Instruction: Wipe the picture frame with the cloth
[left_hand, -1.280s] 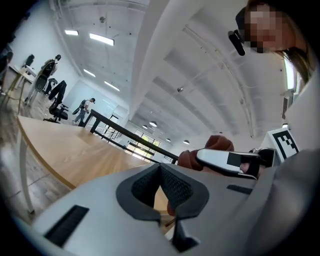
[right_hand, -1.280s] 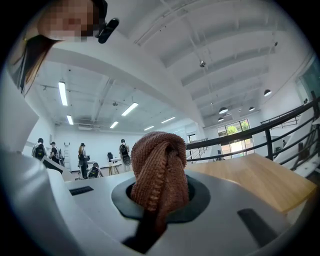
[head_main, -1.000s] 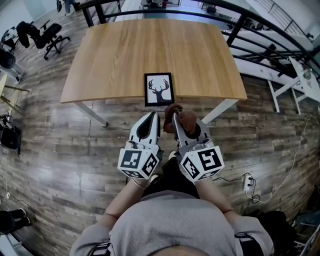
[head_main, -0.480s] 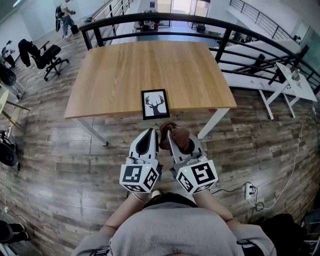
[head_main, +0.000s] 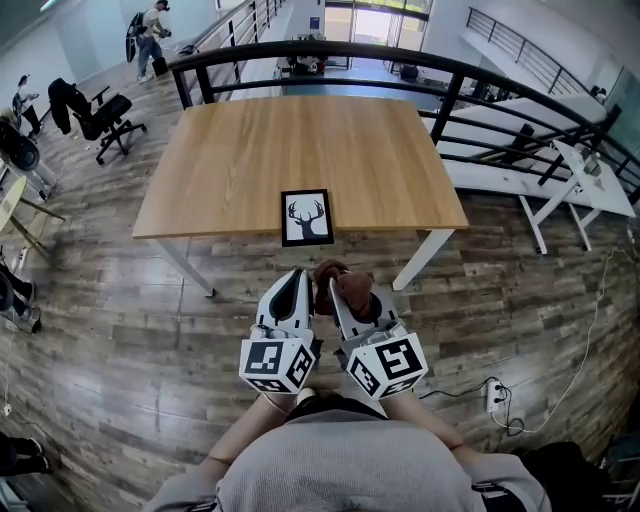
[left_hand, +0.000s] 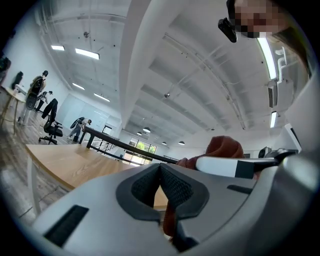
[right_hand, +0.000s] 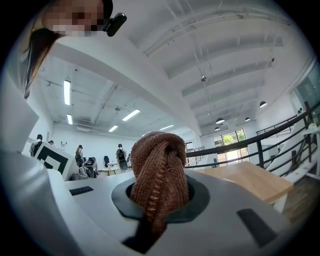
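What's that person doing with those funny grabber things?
A person is holding a tool in each hand, getting ready to clean. The right tool is shut on a brown knitted cloth. The left tool is shut with nothing in it. The picture frame, with a deer's head on it, lies flat at the near edge of the wooden table. Both tools are short of the table, so no wiping is happening yet.
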